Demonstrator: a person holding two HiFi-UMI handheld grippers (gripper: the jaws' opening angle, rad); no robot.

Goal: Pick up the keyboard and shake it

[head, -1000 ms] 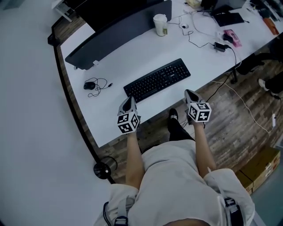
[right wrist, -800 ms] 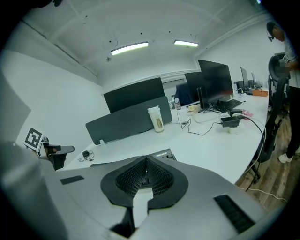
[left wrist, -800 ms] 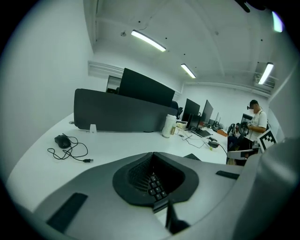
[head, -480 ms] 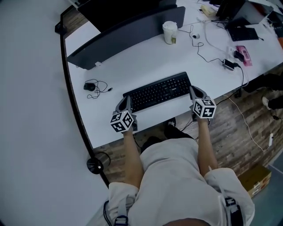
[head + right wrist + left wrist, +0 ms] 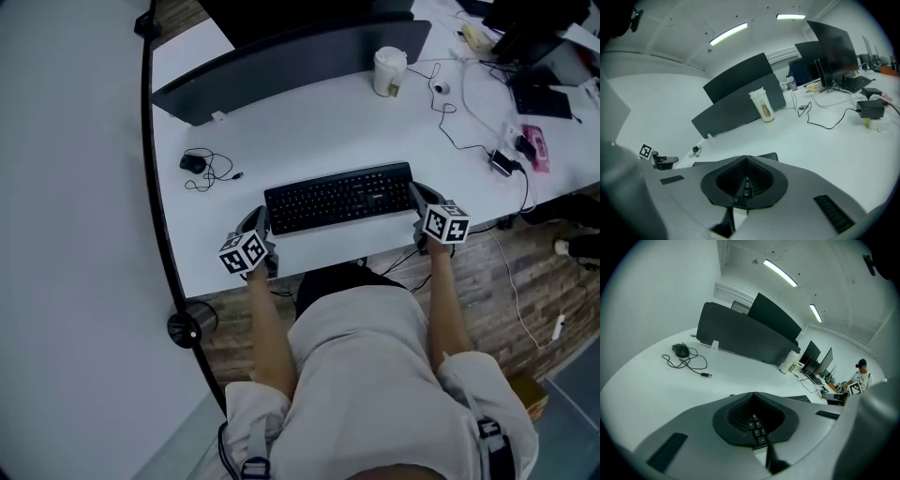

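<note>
A black keyboard (image 5: 337,197) lies flat on the white desk (image 5: 281,122) near its front edge. My left gripper (image 5: 258,218) sits at the keyboard's left end, its jaws shut with the tips meeting. In the left gripper view (image 5: 752,393) a few keys (image 5: 757,428) show through the hollow behind the closed tips. My right gripper (image 5: 416,191) is at the keyboard's right end, also shut. The right gripper view (image 5: 746,157) shows keys (image 5: 743,190) through its hollow and the keyboard's corner (image 5: 768,156) just beyond. Nothing is clamped between either pair of jaws.
A black mouse with a loose cable (image 5: 193,163) lies left of the keyboard. A dark divider panel (image 5: 291,58) runs along the back, with a paper cup (image 5: 387,70) beside it. Cables and a power adapter (image 5: 502,162) lie at the right. The desk's front edge is right under my grippers.
Both grippers have moved forward from the desk's front edge to the two ends of the keyboard. The left one has also rolled. The keyboard has not moved.
</note>
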